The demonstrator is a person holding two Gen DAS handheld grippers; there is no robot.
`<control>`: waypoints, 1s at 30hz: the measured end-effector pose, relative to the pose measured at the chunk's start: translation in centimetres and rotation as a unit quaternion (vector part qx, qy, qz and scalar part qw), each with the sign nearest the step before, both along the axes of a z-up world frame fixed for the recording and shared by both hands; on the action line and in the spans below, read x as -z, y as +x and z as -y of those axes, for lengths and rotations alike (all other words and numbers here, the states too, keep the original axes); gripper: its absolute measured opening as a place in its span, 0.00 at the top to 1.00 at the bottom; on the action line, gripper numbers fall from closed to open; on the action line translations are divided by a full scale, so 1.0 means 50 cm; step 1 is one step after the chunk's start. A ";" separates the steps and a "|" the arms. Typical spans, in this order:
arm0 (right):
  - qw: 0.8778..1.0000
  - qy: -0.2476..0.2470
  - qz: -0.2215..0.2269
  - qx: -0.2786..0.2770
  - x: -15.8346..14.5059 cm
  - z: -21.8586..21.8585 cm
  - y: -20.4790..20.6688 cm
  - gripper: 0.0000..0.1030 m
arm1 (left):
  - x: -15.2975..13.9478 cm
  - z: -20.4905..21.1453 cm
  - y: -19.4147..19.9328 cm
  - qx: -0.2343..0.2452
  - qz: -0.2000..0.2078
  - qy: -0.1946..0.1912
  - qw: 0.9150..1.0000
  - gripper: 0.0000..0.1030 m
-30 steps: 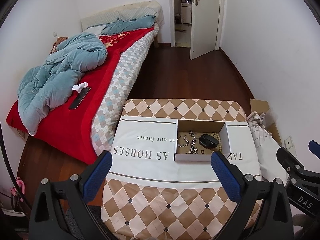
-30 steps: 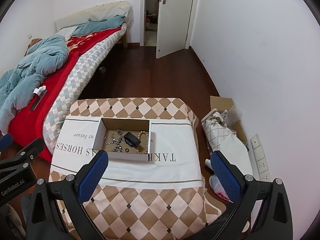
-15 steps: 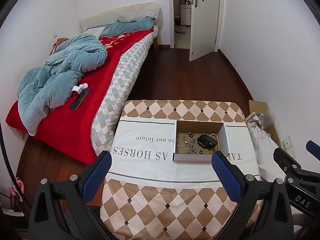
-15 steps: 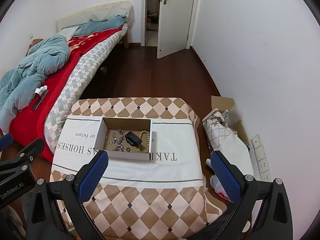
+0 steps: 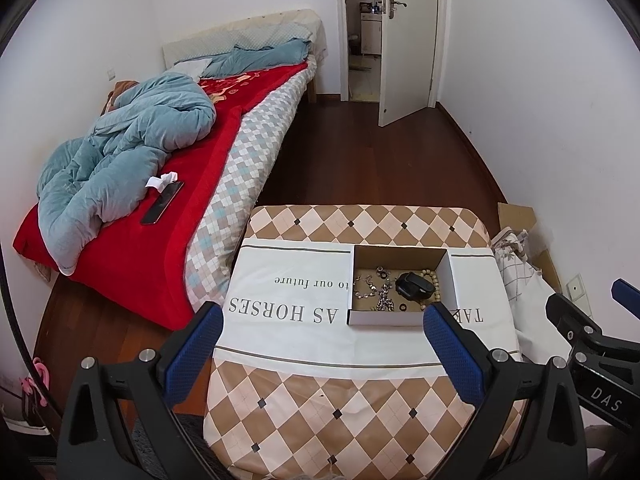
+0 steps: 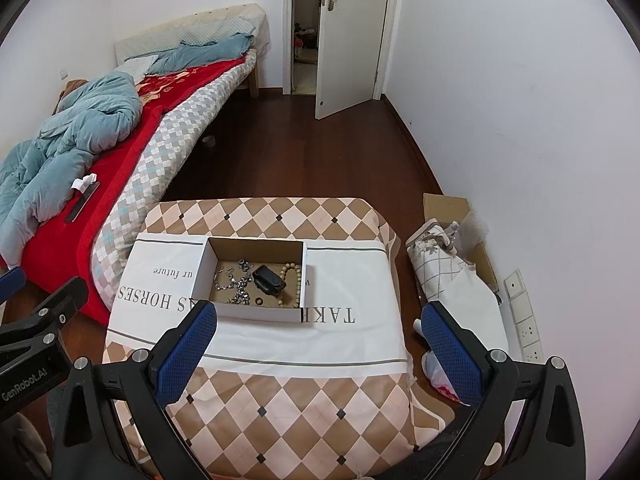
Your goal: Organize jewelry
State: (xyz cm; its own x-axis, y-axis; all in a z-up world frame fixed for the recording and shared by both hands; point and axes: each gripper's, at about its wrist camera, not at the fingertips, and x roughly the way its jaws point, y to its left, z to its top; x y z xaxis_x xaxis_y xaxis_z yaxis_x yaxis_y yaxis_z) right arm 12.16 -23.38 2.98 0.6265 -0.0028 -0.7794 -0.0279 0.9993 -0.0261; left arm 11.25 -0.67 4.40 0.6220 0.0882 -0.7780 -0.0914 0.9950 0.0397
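Cardboard box (image 6: 256,276) on the cloth-covered surface (image 6: 340,344), holding all visible jewelry: silver chains (image 6: 234,284) at left, a black case (image 6: 267,279) in the middle, a bead bracelet (image 6: 295,286) at right, mingled rather than sorted. Left hand-held gripper (image 5: 320,340) and right hand-held gripper (image 6: 320,340) hover near, jaws spread, empty. The scene fits either gathering complete or sorting pending.

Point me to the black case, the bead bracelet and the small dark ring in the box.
black case (image 6: 267,279): right wrist view, middle of its lid.
bead bracelet (image 6: 297,285): right wrist view, right-hand strand.
small dark ring (image 6: 258,301): right wrist view, its band.
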 end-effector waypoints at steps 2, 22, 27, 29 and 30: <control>1.000 0.000 0.000 0.000 -0.002 0.001 0.000 0.00 | -0.002 0.001 -0.001 0.003 -0.001 0.001 1.000 0.01; 1.000 0.002 0.005 -0.001 -0.019 0.003 -0.001 0.00 | -0.014 0.004 -0.004 0.005 0.004 0.002 1.000 0.01; 1.000 0.002 0.005 -0.002 -0.021 0.002 -0.001 0.00 | -0.018 0.005 -0.003 0.006 0.005 0.003 1.000 0.01; 1.000 0.002 0.006 -0.001 -0.022 0.001 -0.002 0.00 | -0.020 0.006 -0.002 0.005 0.006 0.004 1.000 0.01; 1.000 0.002 0.007 -0.001 -0.023 0.001 -0.002 0.00 | -0.020 0.004 -0.003 0.006 0.006 0.003 1.000 0.01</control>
